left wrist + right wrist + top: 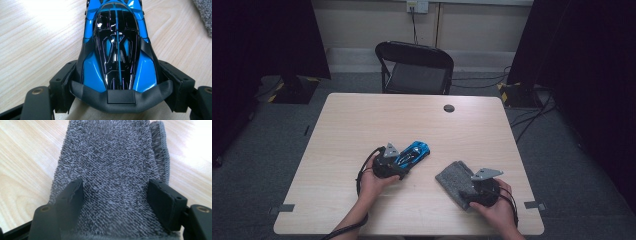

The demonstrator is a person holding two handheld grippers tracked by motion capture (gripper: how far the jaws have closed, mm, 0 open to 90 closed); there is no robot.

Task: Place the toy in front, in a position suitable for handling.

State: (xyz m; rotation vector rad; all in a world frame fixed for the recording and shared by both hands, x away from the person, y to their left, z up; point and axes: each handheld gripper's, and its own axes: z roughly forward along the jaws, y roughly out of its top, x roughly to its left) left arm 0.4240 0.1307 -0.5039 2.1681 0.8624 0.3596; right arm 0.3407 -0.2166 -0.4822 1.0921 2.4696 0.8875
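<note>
Right claw (479, 192) sits spread wide over the grey towel (110, 170); left claw (388, 164) is clamped on the blue toy car (116, 50), both on the tabletop (362, 125).

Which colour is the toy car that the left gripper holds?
The toy car is bright blue with a glossy black top, clearest in the left gripper view.

Table (362, 120): toy car (414, 151), grey cloth (453, 176)

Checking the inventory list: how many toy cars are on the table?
1. The glossy blue and black toy car lies left of the table's centre, its rear between the left tool's jaws.
</note>
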